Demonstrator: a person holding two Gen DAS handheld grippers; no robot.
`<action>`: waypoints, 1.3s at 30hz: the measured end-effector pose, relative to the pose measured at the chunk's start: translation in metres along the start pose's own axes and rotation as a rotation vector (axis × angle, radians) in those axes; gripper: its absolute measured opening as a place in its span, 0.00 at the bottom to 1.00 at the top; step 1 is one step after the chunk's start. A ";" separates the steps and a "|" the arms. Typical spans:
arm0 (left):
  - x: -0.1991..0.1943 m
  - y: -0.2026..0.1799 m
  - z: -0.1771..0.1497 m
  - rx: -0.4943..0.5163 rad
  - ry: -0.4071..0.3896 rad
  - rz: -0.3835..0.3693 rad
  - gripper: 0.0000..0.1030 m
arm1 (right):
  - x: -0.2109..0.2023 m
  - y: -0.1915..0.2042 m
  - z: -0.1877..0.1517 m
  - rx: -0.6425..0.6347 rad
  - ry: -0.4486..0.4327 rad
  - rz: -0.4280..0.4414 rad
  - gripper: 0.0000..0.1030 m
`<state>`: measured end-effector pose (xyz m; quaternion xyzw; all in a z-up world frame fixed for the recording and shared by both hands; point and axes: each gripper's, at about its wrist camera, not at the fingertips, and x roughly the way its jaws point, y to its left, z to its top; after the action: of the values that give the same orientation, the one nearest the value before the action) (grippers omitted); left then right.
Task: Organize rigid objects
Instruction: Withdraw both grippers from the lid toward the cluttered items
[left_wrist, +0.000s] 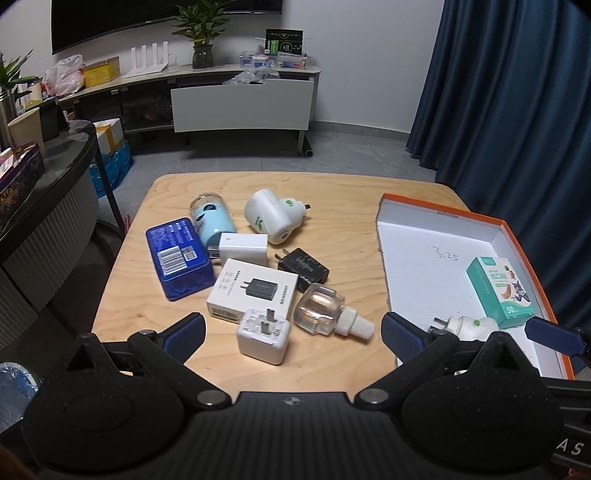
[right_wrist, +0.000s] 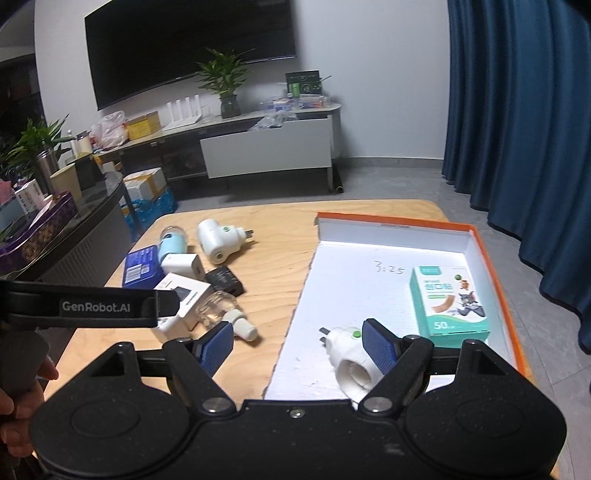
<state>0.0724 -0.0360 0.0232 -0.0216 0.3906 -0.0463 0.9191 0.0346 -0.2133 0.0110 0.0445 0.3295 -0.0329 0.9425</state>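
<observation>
A pile of objects lies on the wooden table (left_wrist: 332, 206): a blue tin (left_wrist: 177, 254), a light-blue bottle (left_wrist: 212, 218), a white plug-in vaporizer (left_wrist: 271, 216), white chargers (left_wrist: 263, 336), a boxed charger (left_wrist: 253, 288), a black adapter (left_wrist: 304, 267) and a clear refill bottle (left_wrist: 325, 310). An orange-rimmed white box lid (left_wrist: 436, 273) holds a teal bandage box (right_wrist: 448, 302) and a second white vaporizer (right_wrist: 351, 354). My left gripper (left_wrist: 291, 336) is open above the near white charger. My right gripper (right_wrist: 299, 347) is open over the lid's near edge, beside the vaporizer.
A dark curved side table (right_wrist: 74, 229) with boxes and plants stands left. A TV cabinet (right_wrist: 266, 147) is behind, blue curtains (right_wrist: 517, 110) at right. My left gripper's body (right_wrist: 88, 306) crosses the right wrist view at left.
</observation>
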 end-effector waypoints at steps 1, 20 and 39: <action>0.000 0.001 0.000 -0.002 -0.002 0.001 1.00 | 0.001 0.002 0.000 -0.003 0.003 0.003 0.88; 0.007 0.039 -0.010 -0.076 0.021 0.049 1.00 | 0.019 0.028 -0.004 -0.058 0.049 0.062 0.89; 0.058 0.097 0.024 -0.203 0.008 0.216 1.00 | 0.034 0.025 -0.007 -0.055 0.082 0.081 0.89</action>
<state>0.1365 0.0551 -0.0093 -0.0719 0.3968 0.0925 0.9104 0.0593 -0.1884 -0.0142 0.0331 0.3666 0.0160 0.9297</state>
